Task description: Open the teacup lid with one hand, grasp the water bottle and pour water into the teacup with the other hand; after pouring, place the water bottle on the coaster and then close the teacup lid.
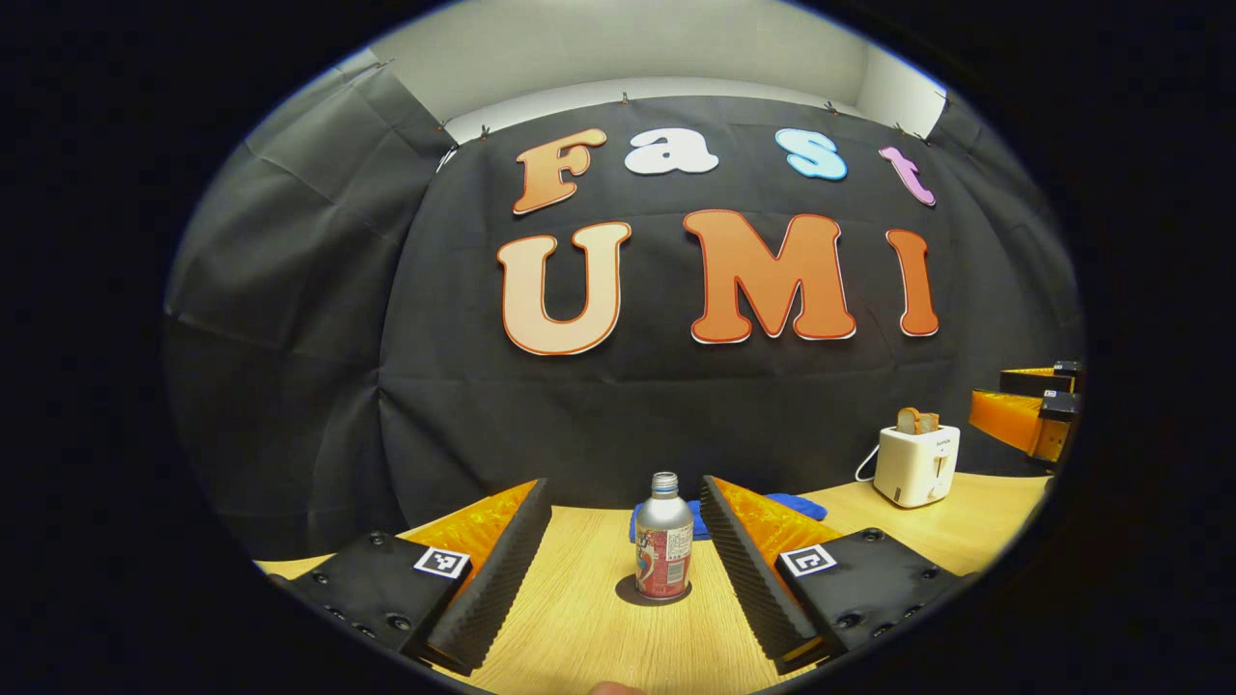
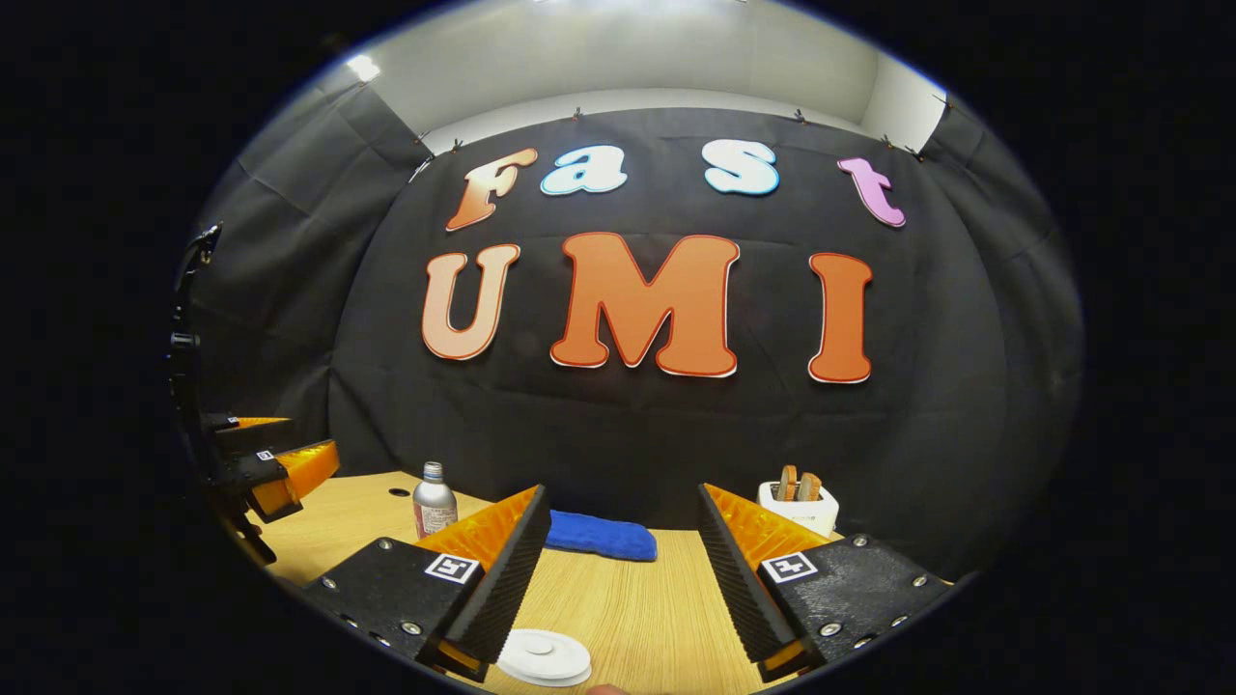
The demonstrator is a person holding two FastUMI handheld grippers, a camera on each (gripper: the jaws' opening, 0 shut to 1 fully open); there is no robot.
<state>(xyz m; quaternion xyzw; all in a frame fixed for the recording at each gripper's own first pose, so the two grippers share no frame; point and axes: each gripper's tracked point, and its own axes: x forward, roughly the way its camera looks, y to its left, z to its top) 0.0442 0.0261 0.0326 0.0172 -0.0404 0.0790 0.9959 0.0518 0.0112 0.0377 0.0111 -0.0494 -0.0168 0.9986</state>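
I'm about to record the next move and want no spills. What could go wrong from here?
1. The bottle stands tall and narrow on its coaster; an off-centre approach by the open left tool could tip it.
2. The white lid lies low and flat, so the open right tool may slip off it.

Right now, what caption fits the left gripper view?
Open left gripper faces a water bottle standing on its coaster.

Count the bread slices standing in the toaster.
2. Both stand upright side by side in the slots of the white toaster on the table's far right: the left bread slice and the right bread slice. None looks hidden.
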